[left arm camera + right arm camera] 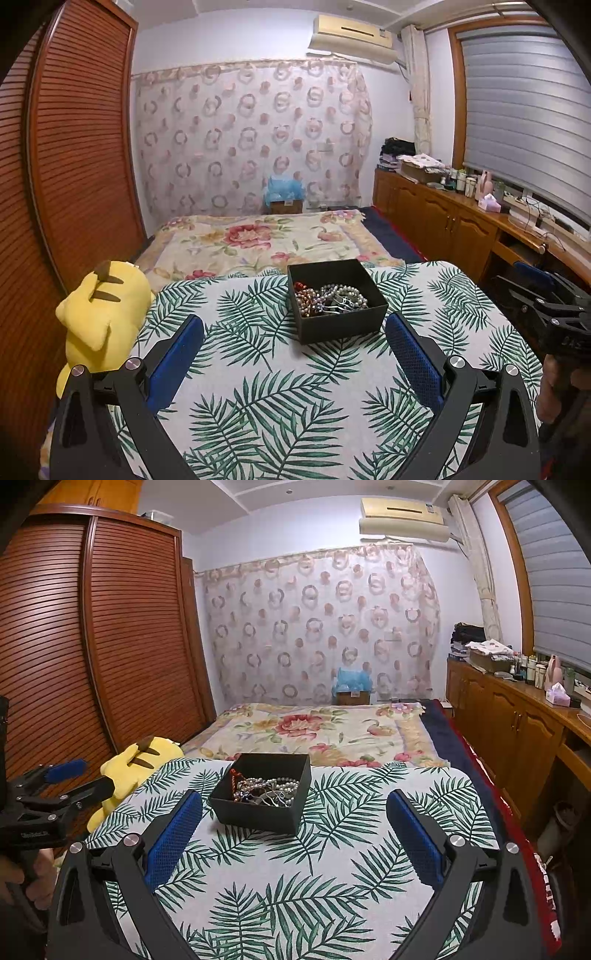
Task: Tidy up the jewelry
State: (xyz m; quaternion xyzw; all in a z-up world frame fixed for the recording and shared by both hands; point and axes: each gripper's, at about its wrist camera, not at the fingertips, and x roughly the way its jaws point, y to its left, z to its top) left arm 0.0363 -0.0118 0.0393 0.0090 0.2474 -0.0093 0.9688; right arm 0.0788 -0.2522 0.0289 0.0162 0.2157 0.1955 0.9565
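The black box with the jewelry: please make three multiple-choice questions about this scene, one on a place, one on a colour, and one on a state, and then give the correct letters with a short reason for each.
1. Where does the black box stand?
A. on the leaf-print cloth
B. on the wooden cabinet
C. on the floral blanket

2. What colour is the plush toy beside the cloth?
A. blue
B. yellow
C. white

3. In what state is the left tool?
A. shut on a necklace
B. shut and empty
C. open, holding nothing

Answers:
1 A: the box rests on the leaf-print cloth, near its far edge, in both views.
2 B: its body is yellow, with dark-tipped ears.
3 C: its blue pads stand wide apart with only cloth between them; the right tool is open too, and the beads lie in the box.
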